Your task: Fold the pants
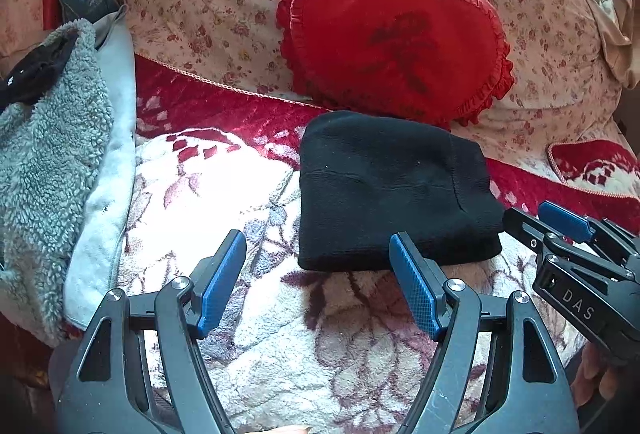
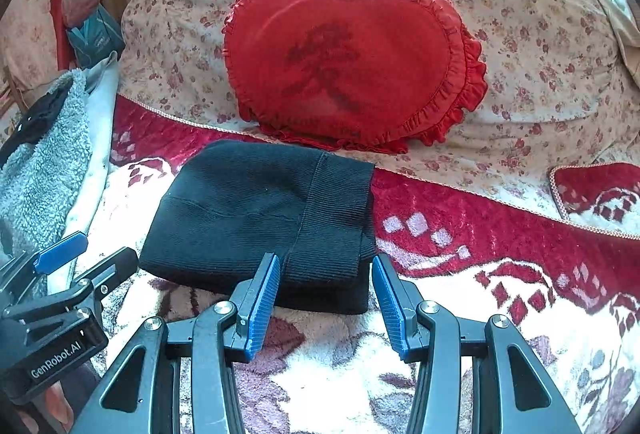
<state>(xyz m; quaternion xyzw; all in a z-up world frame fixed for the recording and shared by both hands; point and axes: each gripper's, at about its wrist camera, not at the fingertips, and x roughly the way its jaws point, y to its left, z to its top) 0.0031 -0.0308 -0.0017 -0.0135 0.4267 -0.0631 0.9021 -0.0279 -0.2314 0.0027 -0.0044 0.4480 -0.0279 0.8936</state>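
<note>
The black knit pants (image 1: 392, 193) lie folded into a compact block on the floral blanket (image 1: 280, 334), ribbed waistband on the right side. They also show in the right wrist view (image 2: 264, 222). My left gripper (image 1: 318, 274) is open and empty, just in front of the block's near left corner. My right gripper (image 2: 326, 294) is open and empty, its blue pads (image 2: 264, 298) straddling the near edge of the waistband without closing on it. Each gripper shows in the other's view: the right one (image 1: 560, 230), the left one (image 2: 80, 266).
A red heart-shaped cushion (image 2: 344, 61) leans on a floral pillow (image 2: 520, 53) right behind the pants. A grey fleece garment (image 1: 48, 161) with a pale cloth lies at the left. A red and white blanket corner (image 2: 600, 193) sits at the right.
</note>
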